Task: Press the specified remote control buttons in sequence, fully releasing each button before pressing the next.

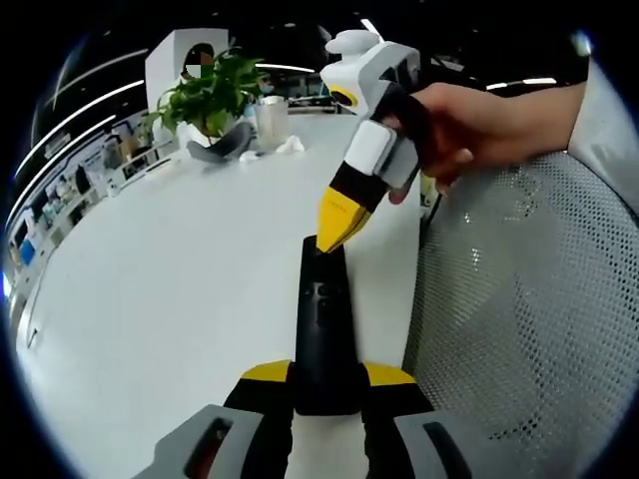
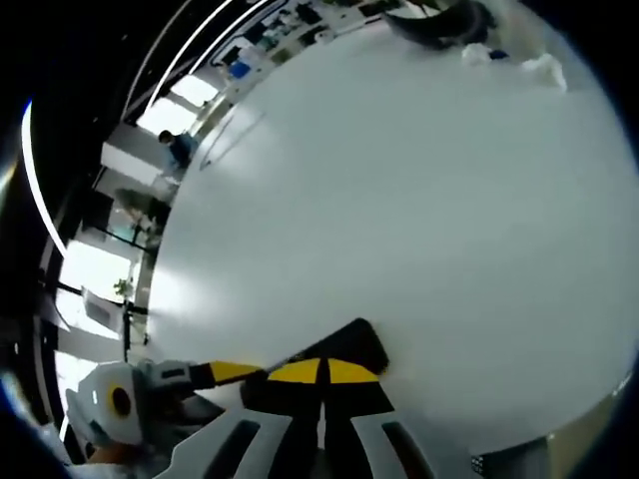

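Observation:
A black remote lies lengthwise over the white table, its near end clamped between the jaws of my left gripper. A hand holds my right gripper, which comes down from the upper right with its yellow jaws shut together and its tip on the far end of the remote. In the right gripper view, my right gripper has its jaws closed side by side over the remote. A yellow finger of the left gripper reaches in from the lower left.
A potted plant, a glass, crumpled tissue and a grey object stand at the table's far end. A white mesh chair back runs along the table's right edge. Shelves line the room at left.

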